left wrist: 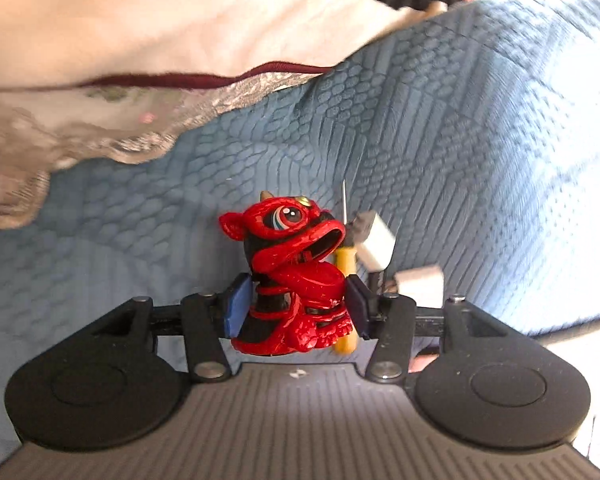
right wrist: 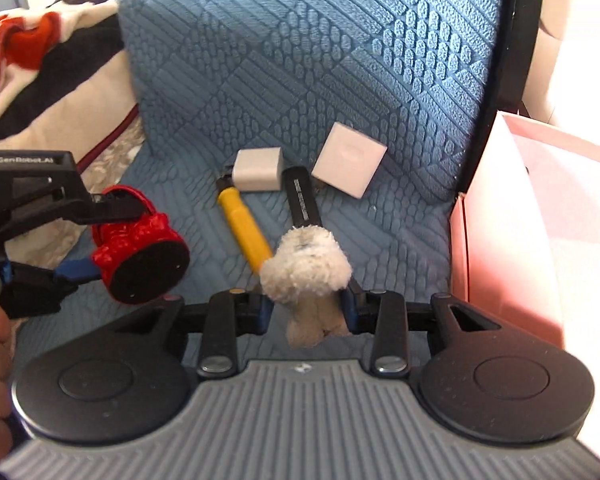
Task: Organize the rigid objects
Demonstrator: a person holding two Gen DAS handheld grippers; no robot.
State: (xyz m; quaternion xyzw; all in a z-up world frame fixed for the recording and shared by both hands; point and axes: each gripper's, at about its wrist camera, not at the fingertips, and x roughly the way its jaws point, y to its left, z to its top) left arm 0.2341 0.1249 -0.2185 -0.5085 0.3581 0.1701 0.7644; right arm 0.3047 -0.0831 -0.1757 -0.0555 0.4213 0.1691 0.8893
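My left gripper (left wrist: 296, 304) is shut on a red and black lion-dance figurine (left wrist: 296, 276) and holds it above the blue quilted cover (left wrist: 459, 140). It also shows in the right wrist view (right wrist: 140, 248), held by the left gripper (right wrist: 96, 236) at the left. My right gripper (right wrist: 305, 308) is shut on a small cream plush toy (right wrist: 305, 276). On the cover lie a yellow-handled screwdriver (right wrist: 244, 228), a white charger cube (right wrist: 258, 170), a black bar (right wrist: 301, 200) and a white box (right wrist: 349, 160).
A pink box (right wrist: 511, 232) stands at the right edge of the cover. Cream and striped bedding (right wrist: 52, 92) lies to the left; it also fills the upper left of the left wrist view (left wrist: 140, 40).
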